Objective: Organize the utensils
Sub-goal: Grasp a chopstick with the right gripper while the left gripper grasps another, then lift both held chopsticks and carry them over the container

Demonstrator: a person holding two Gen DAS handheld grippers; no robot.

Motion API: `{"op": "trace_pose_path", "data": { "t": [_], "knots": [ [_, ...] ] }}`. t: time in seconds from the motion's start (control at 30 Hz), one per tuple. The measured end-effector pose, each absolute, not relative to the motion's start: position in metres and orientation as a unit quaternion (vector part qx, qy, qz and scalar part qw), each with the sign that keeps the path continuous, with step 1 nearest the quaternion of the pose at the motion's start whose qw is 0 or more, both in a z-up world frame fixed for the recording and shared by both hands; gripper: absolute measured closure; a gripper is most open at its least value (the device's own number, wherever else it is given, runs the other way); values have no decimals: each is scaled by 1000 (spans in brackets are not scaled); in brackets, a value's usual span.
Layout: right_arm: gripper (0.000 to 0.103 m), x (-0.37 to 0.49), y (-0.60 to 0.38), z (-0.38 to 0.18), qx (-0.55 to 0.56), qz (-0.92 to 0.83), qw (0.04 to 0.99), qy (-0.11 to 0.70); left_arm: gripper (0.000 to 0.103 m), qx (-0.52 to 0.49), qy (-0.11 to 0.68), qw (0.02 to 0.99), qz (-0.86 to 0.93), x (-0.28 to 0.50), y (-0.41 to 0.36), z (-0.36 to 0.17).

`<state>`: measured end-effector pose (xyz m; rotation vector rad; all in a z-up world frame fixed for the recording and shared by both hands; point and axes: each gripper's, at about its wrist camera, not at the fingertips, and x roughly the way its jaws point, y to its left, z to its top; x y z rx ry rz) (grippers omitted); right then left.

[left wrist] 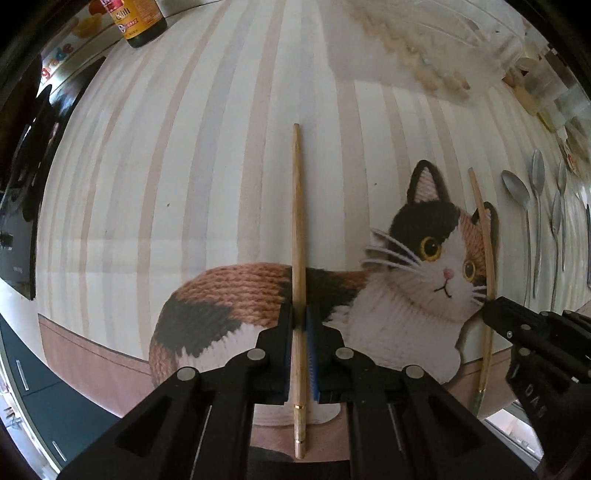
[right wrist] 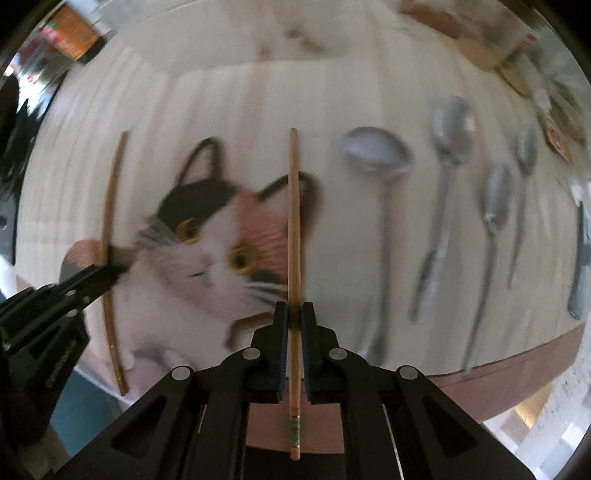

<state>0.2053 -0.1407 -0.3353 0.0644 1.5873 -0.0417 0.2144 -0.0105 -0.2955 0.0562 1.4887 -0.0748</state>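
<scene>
My left gripper [left wrist: 299,314] is shut on a wooden chopstick [left wrist: 296,206] with gold bands, held along its fingers above the cat-print mat [left wrist: 221,147]. My right gripper [right wrist: 294,312] is shut on a second chopstick [right wrist: 293,206] with a green band near its end. Each gripper shows in the other view: the right one [left wrist: 487,314] on its chopstick [left wrist: 484,236], the left one [right wrist: 110,271] on its chopstick [right wrist: 110,206]. Several metal spoons [right wrist: 380,155] lie side by side on the mat to the right, also in the left wrist view [left wrist: 517,192].
A dark sauce bottle [left wrist: 138,20] stands at the mat's far left. Boxes and packets [left wrist: 543,92] crowd the far right. A dark utensil [right wrist: 581,258] lies at the right edge. The mat's brown border [right wrist: 498,384] marks its near edge.
</scene>
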Motion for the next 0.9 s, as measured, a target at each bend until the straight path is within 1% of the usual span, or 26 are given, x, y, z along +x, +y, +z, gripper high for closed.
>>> {"op": "trace_pose_path", "data": {
  "t": [0.1,0.3,0.67,0.77,0.83,0.9],
  "knots": [
    [96,205,-132,-337,11,-22,704,710,98,27,676,736,-34,211,-9,-295],
    [95,189,-138,-338,19,-22,682,731,98,33,674,737,-39,205,-6,-301],
    [96,166,-155,-343,46,-31,681,730,98,39,673,737,-45,211,1,-304],
    [96,185,-150,-336,58,-38,697,713,98,42,673,737,-45,212,-1,-305],
    [95,195,-149,-338,62,-32,691,719,98,41,672,738,-46,213,-1,-306],
    [92,199,-150,-339,58,-31,680,730,98,40,672,738,-46,214,-1,-306]
  ]
}}
